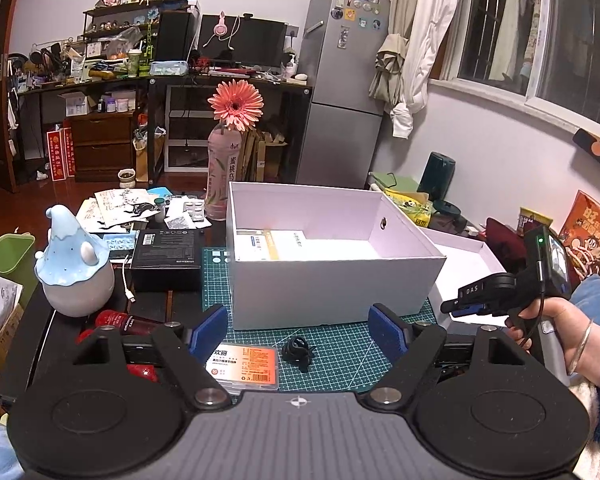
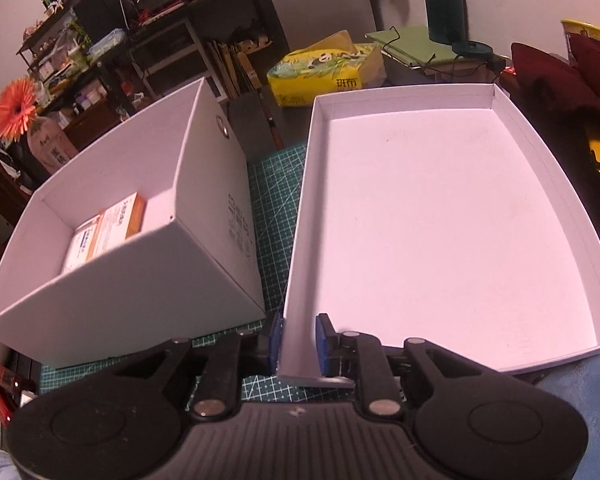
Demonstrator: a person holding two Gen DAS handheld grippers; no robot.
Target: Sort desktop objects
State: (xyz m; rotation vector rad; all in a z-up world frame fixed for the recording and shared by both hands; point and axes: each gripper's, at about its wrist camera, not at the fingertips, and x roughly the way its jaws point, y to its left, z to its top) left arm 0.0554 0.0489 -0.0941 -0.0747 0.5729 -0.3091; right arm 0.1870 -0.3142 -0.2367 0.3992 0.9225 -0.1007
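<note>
A deep white box [image 1: 332,276] stands on the green cutting mat [image 1: 340,352] and holds a few medicine cartons [image 1: 272,244]; it also shows in the right wrist view [image 2: 140,280]. My left gripper [image 1: 300,328] is open above the mat, over an orange and white medicine packet [image 1: 246,362] and a small black clip [image 1: 298,350]. My right gripper [image 2: 300,344] is shut on the near left wall of the shallow white box lid [image 2: 440,216], right of the box. The right gripper also shows in the left wrist view [image 1: 476,300].
A blue and white ceramic figure [image 1: 76,268], a black carton [image 1: 168,258], red bottles [image 1: 128,322] and a pink bottle with an orange flower [image 1: 224,172] stand left of the box. A yellow tissue pack [image 2: 324,68] lies behind the lid.
</note>
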